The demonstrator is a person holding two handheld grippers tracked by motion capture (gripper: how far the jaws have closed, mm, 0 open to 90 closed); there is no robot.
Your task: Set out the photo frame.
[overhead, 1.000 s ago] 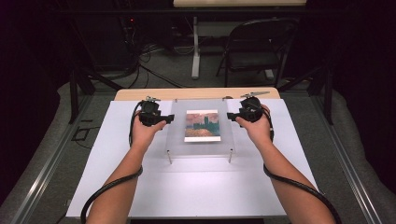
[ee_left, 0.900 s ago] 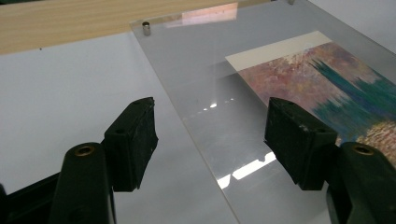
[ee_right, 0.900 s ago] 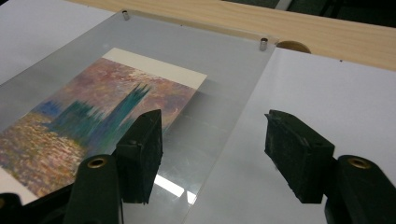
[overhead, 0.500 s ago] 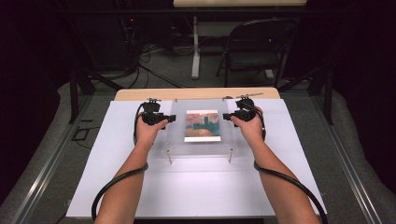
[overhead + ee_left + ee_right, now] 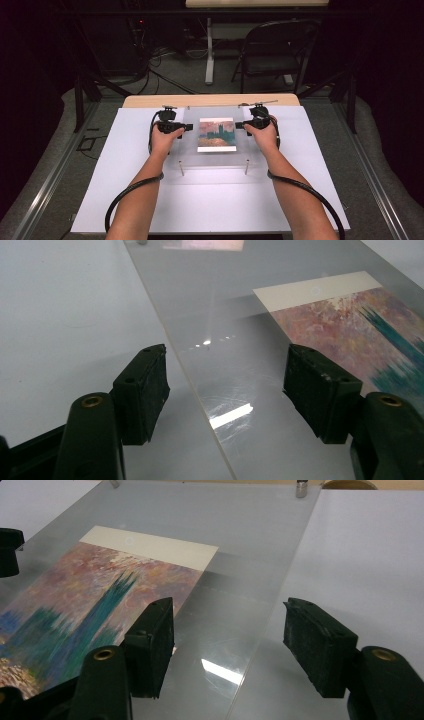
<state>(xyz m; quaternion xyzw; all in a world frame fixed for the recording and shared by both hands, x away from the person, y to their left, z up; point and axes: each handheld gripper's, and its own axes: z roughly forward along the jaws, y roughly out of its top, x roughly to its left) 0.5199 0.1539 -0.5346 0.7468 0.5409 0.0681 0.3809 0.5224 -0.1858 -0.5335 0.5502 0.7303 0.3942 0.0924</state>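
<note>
A clear acrylic plate (image 5: 215,160) stands on short metal posts above a white board (image 5: 125,165). A colourful painting print (image 5: 216,134) lies flat at the plate's middle. My left gripper (image 5: 189,127) is at the plate's left edge, open. In the left gripper view its jaws (image 5: 227,365) straddle that edge of the plate (image 5: 240,315), with the print (image 5: 360,330) beyond. My right gripper (image 5: 239,125) is at the right edge, open too. Its jaws (image 5: 231,612) straddle the plate's (image 5: 240,540) edge near the print (image 5: 100,590). Neither gripper holds anything.
Two front posts (image 5: 181,169) (image 5: 246,167) and far posts (image 5: 300,487) carry the plate. The white board lies on a wooden table (image 5: 150,100). A black folding chair (image 5: 272,55) and floor cables stand beyond the table. Bare board lies in front of the plate.
Both hands have moved inward: the left gripper to the right and the right gripper to the left, until their open jaws reach the plate's side edges.
</note>
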